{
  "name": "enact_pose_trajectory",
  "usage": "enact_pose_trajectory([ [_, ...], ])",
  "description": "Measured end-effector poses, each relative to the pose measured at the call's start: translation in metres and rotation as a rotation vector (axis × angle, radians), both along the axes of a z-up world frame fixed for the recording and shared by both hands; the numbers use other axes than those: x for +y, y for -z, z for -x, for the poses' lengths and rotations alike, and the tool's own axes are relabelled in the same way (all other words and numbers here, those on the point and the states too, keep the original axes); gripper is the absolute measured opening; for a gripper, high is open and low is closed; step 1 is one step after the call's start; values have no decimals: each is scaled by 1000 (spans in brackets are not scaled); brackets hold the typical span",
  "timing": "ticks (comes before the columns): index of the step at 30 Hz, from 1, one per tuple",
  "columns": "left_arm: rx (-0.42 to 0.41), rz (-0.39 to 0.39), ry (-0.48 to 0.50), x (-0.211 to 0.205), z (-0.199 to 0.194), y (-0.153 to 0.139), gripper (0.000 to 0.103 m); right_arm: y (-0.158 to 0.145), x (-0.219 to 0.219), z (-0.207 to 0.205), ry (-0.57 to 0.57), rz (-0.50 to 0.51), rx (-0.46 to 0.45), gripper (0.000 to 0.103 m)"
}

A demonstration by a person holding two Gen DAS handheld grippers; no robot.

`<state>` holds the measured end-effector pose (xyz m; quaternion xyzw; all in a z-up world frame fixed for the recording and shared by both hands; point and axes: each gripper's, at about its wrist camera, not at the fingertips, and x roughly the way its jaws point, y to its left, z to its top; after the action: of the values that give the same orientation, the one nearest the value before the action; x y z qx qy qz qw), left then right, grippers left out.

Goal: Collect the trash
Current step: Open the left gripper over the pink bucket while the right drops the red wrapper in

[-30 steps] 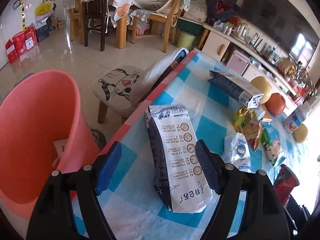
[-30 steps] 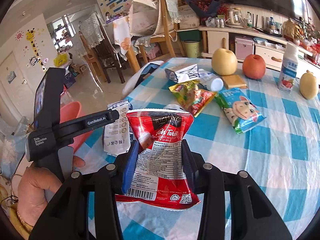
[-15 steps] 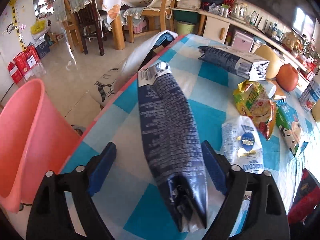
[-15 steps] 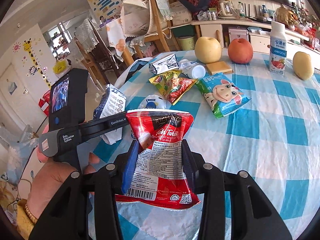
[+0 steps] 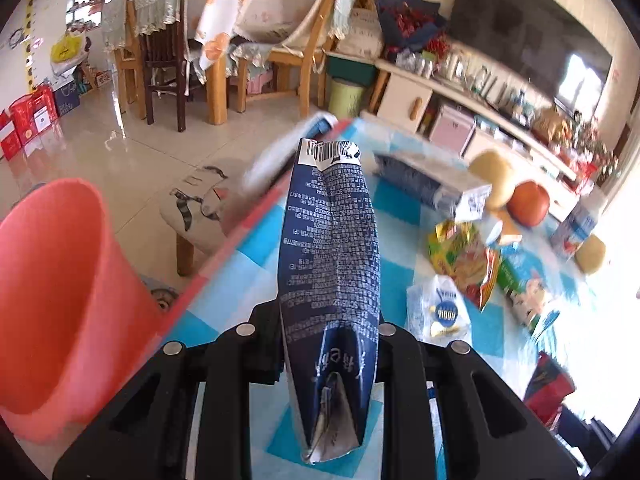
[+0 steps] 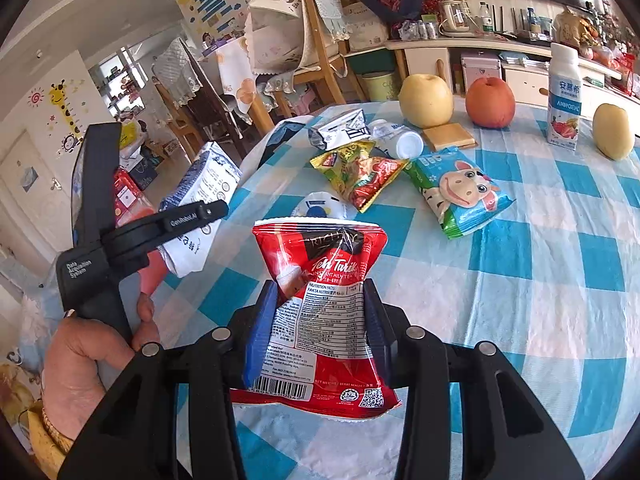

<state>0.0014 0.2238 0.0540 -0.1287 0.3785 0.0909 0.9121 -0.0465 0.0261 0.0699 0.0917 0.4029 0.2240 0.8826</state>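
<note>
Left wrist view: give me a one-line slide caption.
Left gripper closing on a crumpled dark blue and white carton above the blue checked tablecloth, pink plastic bin beside it.

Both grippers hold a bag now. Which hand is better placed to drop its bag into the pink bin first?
Left, probably. The left gripper, closing on the dark blue bag, has the pink bin right beside it. The right gripper holds the red bag over the table.

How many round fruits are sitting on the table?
3. A yellow pear and a red apple sit side by side at the far edge; another yellow fruit sits far right, beside the yogurt bottle.
</note>
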Motion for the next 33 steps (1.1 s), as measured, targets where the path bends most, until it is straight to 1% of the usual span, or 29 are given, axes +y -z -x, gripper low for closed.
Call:
enact_pose_trajectory([
  [4, -80, 28, -84, 39, 18, -29, 25, -10, 23, -1, -50, -13, -7, 44],
  [7, -109, 51, -150, 73, 32, -43, 25, -22, 53, -3, -111, -31, -17, 44],
  [9, -119, 66, -219, 101, 45, -48, 25, -31, 76, -5, -161, -50, -25, 44],
  [11, -118, 70, -272, 126, 53, -49, 25, -42, 103, -7, -217, -68, -35, 44],
  [15, -112, 108, -369, 170, 70, -47, 25, -59, 157, -10, -323, -110, -42, 44],
  [17, -100, 119, -406, 185, 76, -44, 26, -65, 184, -12, -368, -132, -38, 44],
  [21, -83, 157, -464, 207, 82, -39, 26, -72, 229, -18, -426, -132, -42, 45],
  [22, -76, 166, -478, 212, 82, -38, 32, -71, 239, -21, -434, -131, -34, 45],
  [23, -70, 175, -494, 216, 82, -36, 41, -69, 248, -24, -443, -131, -22, 47],
  [24, -64, 179, -516, 220, 84, -34, 43, -66, 256, -26, -448, -123, -15, 48],
  [25, -56, 181, -547, 226, 86, -32, 51, -63, 262, -28, -447, -112, -13, 49],
  [26, -52, 185, -566, 229, 88, -31, 63, -61, 265, -30, -440, -103, -9, 55],
  [27, -50, 187, -584, 233, 90, -30, 69, -59, 265, -32, -422, -100, -2, 63],
  [28, -51, 188, -592, 235, 93, -29, 76, -57, 262, -32, -405, -106, 2, 66],
  [29, -55, 186, -605, 236, 95, -29, 80, -57, 256, -32, -385, -112, 0, 71],
  [30, -59, 184, -614, 237, 96, -30, 81, -57, 251, -31, -366, -108, -7, 77],
  [31, -66, 184, -621, 236, 95, -31, 83, -58, 243, -30, -337, -95, -22, 79],
  [33, -86, 181, -622, 232, 95, -33, 84, -60, 225, -24, -292, -73, -50, 84],
])
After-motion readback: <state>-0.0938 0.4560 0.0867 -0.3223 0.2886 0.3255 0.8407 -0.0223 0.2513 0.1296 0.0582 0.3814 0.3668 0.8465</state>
